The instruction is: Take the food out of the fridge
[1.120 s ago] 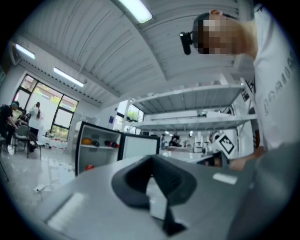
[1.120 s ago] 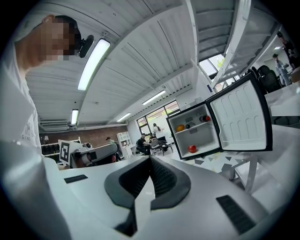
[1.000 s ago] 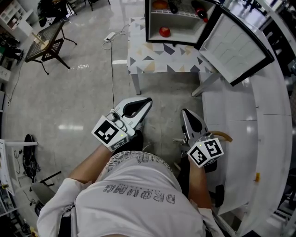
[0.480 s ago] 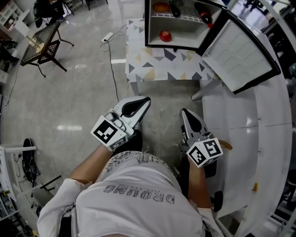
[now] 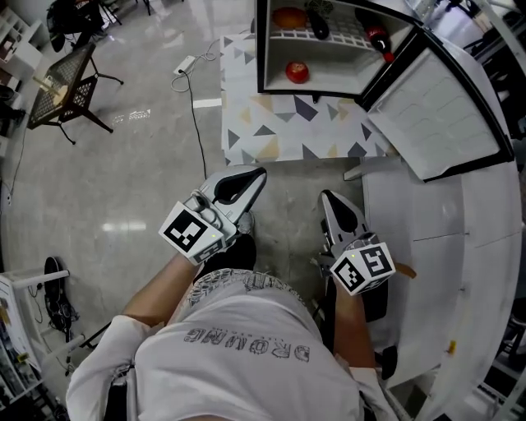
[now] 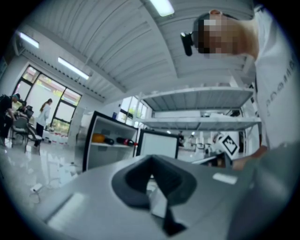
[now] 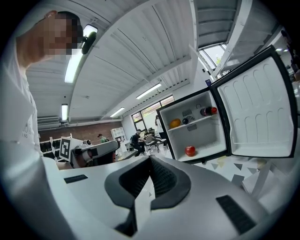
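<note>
I find my left tongs point(image 5: 260, 173) and right tongs point(image 5: 327, 197) clenched, empty. The red fruit point(image 5: 297, 72) in the open fridge point(image 5: 345, 67) lies ahead, well apart, roughly midway between them.

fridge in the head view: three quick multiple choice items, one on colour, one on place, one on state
1. The round fruit at the left end of the upper shelf is
A orange
B green
C blue

2. The red fruit lies
A on the upper shelf
B on the patterned table in front
C on the bottom of the fridge

3. The fridge door is
A shut
B open, swung out to the right
C off its hinges and lying on the ground

Answers:
1 A, the head view and the right gripper view both show it orange.
2 C, it sits alone under the shelf.
3 B, the door's white inner face is turned to the camera and the inside is in plain view.
</note>
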Tool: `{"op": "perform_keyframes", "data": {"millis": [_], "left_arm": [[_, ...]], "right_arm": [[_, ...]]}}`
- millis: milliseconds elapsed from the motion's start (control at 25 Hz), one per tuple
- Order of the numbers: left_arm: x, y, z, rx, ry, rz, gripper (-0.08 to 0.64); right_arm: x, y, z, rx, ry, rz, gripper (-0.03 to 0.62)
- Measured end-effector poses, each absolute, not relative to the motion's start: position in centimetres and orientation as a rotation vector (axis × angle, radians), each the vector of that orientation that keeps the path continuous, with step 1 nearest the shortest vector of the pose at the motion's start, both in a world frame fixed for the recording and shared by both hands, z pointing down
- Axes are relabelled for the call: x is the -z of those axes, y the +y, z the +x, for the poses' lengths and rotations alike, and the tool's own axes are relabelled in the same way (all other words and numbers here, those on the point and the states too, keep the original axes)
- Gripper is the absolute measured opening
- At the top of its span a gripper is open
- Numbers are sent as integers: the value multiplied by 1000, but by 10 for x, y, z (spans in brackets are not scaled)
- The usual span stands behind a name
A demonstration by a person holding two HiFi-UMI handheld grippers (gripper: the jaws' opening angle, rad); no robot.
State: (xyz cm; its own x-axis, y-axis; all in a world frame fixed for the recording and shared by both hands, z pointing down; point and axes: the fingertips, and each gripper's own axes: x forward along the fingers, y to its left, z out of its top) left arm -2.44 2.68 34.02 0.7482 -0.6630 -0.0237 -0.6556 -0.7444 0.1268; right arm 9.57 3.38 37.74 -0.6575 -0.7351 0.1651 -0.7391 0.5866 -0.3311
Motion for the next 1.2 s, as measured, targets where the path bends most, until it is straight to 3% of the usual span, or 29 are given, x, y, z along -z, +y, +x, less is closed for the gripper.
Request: {"op": "perform_keyframes", "data": {"millis": [1200], "left_arm": [[-355, -149, -102, 68, -976, 2824, 8]], "right_arm": [[-385, -149, 32, -572, -2675, 1463, 0]]}}
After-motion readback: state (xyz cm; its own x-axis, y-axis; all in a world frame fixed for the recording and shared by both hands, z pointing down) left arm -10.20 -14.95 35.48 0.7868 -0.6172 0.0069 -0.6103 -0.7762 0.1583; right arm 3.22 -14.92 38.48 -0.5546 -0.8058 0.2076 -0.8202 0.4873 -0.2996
